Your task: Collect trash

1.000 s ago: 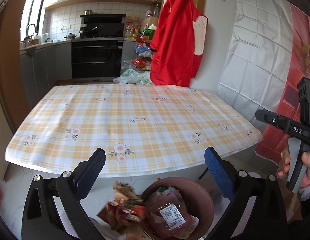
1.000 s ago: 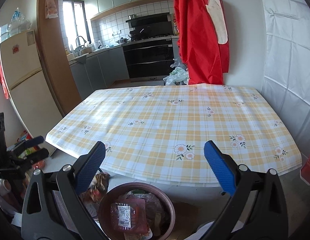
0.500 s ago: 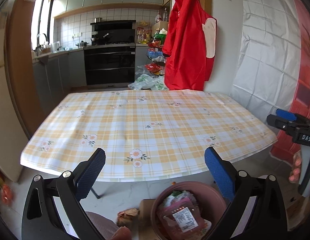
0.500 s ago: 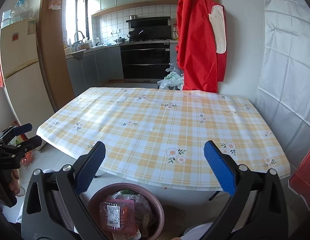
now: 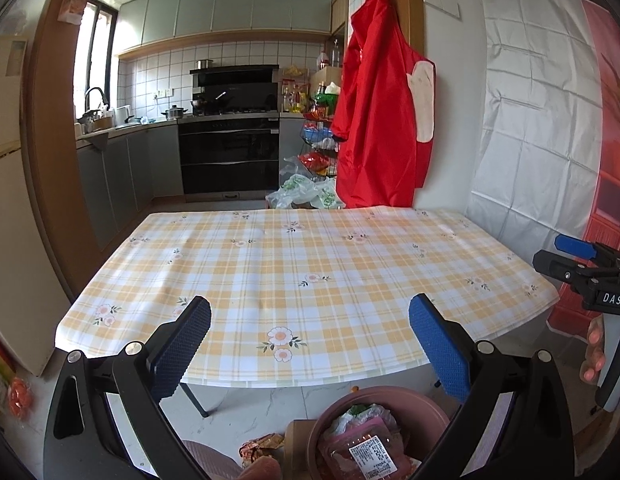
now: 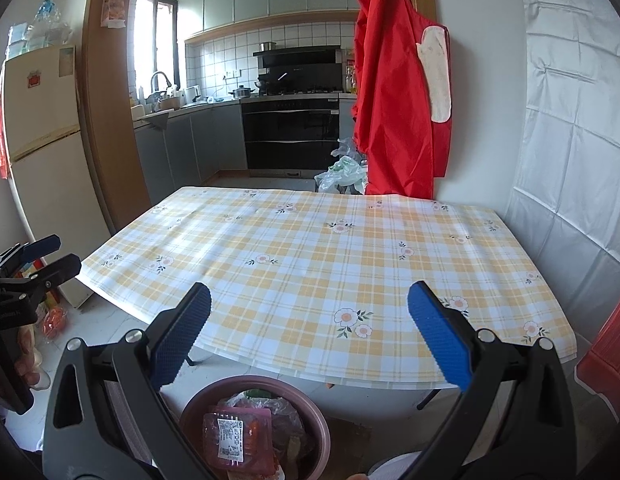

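A round pink trash bin (image 5: 390, 396) stands on the floor below the table's near edge, also in the right wrist view (image 6: 310, 404). It holds a clear plastic meat tray with a white label (image 5: 370, 454) (image 6: 233, 436) and crumpled plastic bags (image 6: 281, 412). A crumpled wrapper (image 5: 261, 446) lies on the floor left of the bin. My left gripper (image 5: 310, 344) is open and empty above the bin. My right gripper (image 6: 307, 344) is open and empty above it too. Each gripper shows at the edge of the other's view (image 5: 578, 264) (image 6: 37, 260).
A table with a yellow plaid floral cloth (image 5: 310, 272) (image 6: 322, 264) fills the middle. A red apron (image 5: 382, 120) hangs on the wall behind it. A fridge (image 6: 45, 168) stands left. Kitchen counters and an oven (image 5: 229, 156) lie beyond. Plastic bags (image 5: 305, 196) sit on the floor.
Both grippers have risen and tilted up, so the bin sits lower in view. The wrapper on the floor shows less in the left wrist view. Both stayed open.
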A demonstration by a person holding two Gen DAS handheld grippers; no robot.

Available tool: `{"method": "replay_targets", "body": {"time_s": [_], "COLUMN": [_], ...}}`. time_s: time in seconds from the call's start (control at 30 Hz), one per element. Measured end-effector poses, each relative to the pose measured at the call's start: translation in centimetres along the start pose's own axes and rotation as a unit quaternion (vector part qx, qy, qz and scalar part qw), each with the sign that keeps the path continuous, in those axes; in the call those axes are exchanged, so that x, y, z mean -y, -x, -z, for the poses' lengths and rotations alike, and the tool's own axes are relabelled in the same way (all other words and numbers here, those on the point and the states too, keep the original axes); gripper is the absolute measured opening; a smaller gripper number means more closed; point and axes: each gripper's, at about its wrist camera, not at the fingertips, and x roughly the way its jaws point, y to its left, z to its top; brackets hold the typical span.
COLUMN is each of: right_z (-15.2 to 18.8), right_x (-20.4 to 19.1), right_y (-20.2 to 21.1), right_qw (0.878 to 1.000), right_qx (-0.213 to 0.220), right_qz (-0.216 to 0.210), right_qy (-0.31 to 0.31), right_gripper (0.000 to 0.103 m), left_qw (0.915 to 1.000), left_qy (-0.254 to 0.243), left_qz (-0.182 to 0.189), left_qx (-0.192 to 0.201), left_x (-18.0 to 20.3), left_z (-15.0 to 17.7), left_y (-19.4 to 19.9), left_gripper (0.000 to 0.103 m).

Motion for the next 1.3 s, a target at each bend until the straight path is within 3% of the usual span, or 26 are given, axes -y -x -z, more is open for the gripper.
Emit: {"method": "replay_targets", "body": {"time_s": [1.3], "right_z": [-0.21], "right_x": [0.45], "right_y": [0.58], "right_qw": [1.0], "right_qx": [0.005], "right_qz": [0.013], "right_qy": [-0.009], "right_gripper": [0.097], "left_qw": [0.9996], "left_qy": [0.001], "left_qz": [-0.026], "left_qx": [0.007], "left_x": [0.09], "left_z": [-0.25], "left_y": [0.23], "left_gripper": [0.097]}}
